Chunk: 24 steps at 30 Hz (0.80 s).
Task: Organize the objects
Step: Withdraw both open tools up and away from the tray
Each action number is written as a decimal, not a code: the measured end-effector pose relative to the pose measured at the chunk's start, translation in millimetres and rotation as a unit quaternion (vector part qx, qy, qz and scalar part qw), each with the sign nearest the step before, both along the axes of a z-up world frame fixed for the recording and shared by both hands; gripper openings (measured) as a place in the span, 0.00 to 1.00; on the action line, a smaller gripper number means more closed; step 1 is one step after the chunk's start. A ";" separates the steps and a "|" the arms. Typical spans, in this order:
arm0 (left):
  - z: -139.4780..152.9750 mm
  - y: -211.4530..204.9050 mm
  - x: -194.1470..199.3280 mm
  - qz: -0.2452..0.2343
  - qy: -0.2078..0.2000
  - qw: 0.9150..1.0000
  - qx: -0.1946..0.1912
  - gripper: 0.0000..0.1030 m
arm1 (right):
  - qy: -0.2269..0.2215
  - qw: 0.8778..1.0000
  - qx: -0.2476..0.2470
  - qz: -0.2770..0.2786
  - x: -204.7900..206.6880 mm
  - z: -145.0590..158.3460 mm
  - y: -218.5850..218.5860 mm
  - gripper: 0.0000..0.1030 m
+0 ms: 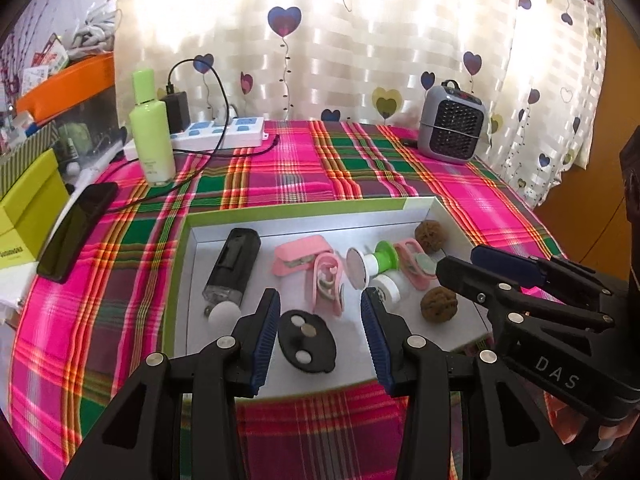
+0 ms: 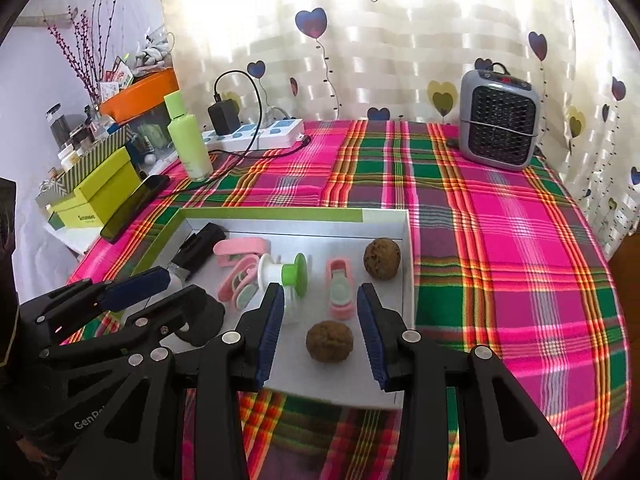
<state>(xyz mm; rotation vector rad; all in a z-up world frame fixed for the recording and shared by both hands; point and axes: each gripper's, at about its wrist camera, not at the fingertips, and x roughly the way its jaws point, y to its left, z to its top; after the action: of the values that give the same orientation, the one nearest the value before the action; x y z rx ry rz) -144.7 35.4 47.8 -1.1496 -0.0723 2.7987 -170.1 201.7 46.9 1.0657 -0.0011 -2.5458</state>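
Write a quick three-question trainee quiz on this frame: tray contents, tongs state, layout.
1. True or false: both walnuts lie inside the white tray.
2. Multiple choice: the near walnut lies between the fingers of which tongs? A) left tongs B) right tongs C) neither
3. Fill in: the grey heater stands on the plaid cloth at the far ____ corner.

Key
1. True: the far walnut sits near the tray's right wall.
2. B; they are open and not touching it.
3. right

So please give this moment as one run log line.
left gripper: open, above black disc | right gripper: open, above near walnut | tray: items inside
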 end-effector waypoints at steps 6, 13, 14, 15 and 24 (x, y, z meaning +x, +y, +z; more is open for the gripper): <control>2.7 -2.1 17.8 -0.001 0.006 1.000 0.005 0.39 | 0.004 1.000 -0.007 -0.003 18.7 2.5 1.3 0.38; -0.1 -5.1 42.6 0.007 0.013 1.000 -0.005 0.39 | 0.004 1.000 -0.009 -0.010 41.5 -0.5 4.1 0.38; -1.7 -5.3 46.5 0.007 0.013 1.000 -0.010 0.39 | 0.004 1.000 -0.007 -0.010 43.7 -1.0 4.1 0.38; -3.0 -6.9 49.4 0.008 0.012 1.000 -0.010 0.39 | 0.004 1.000 -0.002 -0.010 46.9 -2.3 3.7 0.38; -18.5 -10.8 70.4 0.015 -0.004 1.000 -0.020 0.39 | -0.016 1.000 -0.001 -0.012 66.6 -17.7 3.3 0.38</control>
<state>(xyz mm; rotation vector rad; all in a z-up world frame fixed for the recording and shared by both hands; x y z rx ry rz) -74.4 24.5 29.3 -1.1779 -0.0350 2.8349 -103.5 205.0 29.2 1.1130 -0.0251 -2.5482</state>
